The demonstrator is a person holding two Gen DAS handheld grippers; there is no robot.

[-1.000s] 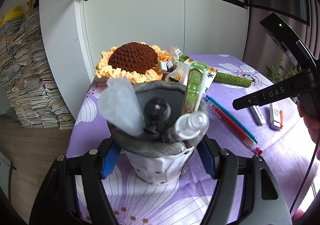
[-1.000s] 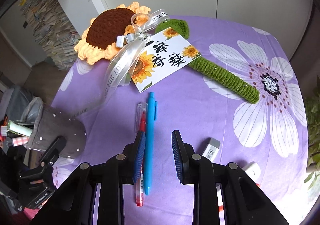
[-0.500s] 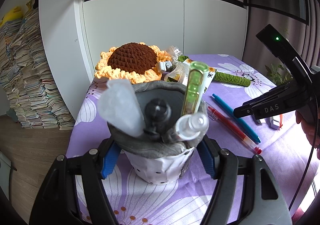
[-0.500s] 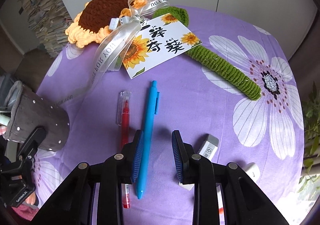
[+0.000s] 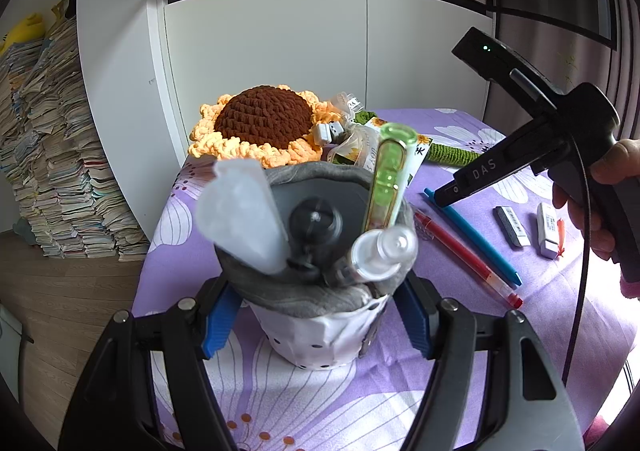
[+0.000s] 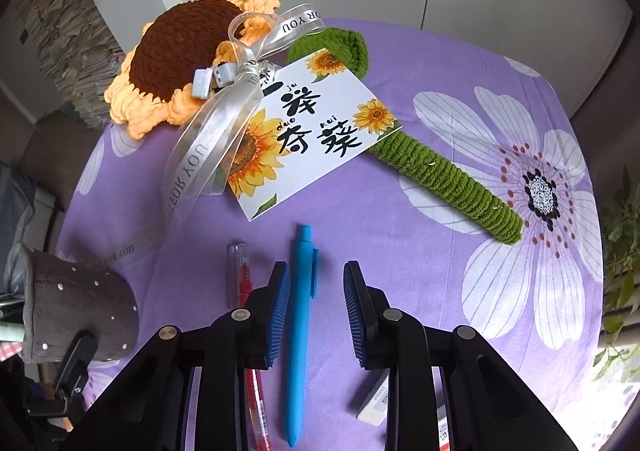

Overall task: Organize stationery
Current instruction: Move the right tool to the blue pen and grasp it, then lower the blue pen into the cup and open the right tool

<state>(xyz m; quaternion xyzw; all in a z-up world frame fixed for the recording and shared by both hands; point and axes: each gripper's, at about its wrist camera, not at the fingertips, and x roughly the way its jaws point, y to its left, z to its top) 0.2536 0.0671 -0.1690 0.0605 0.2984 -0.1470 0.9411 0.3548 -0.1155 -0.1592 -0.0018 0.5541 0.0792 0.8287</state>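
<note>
- The right gripper (image 6: 316, 295) points steeply down over the table with its jaws apart, a narrow gap, and the blue pen (image 6: 300, 331) lies on the cloth between the two blue pads without either pad pressing on it.
- The step in hand looks like picking up that pen. To do it well, I would lower straight down until the pads flank the barrel, keep the pen centred in the gap, and close across the barrel rather than on the clip, which sticks out toward the right pad.
- Just beside the left pad lies the red pen (image 6: 244, 291), nearly parallel; the risk is that the left finger lands on it or drags it along, so the descent should stay clear of it.
- The left gripper (image 5: 320, 315) is closed on the grey pen pouch (image 5: 320, 291), its pads pressing both sides of the lower, white dotted part, holding it upright as the likely destination.
- The left wrist view alone shows what the pouch already holds: a green tube (image 5: 390, 175), a clear-capped marker (image 5: 380, 247) and a frosted piece, plus two erasers (image 5: 512, 225) lying apart from the pens and the hand (image 5: 600, 203) on the right handle.
- The right wrist view alone shows the pad-to-pen alignment, and the crochet sunflower (image 6: 184, 51) with its card well beyond.
</note>
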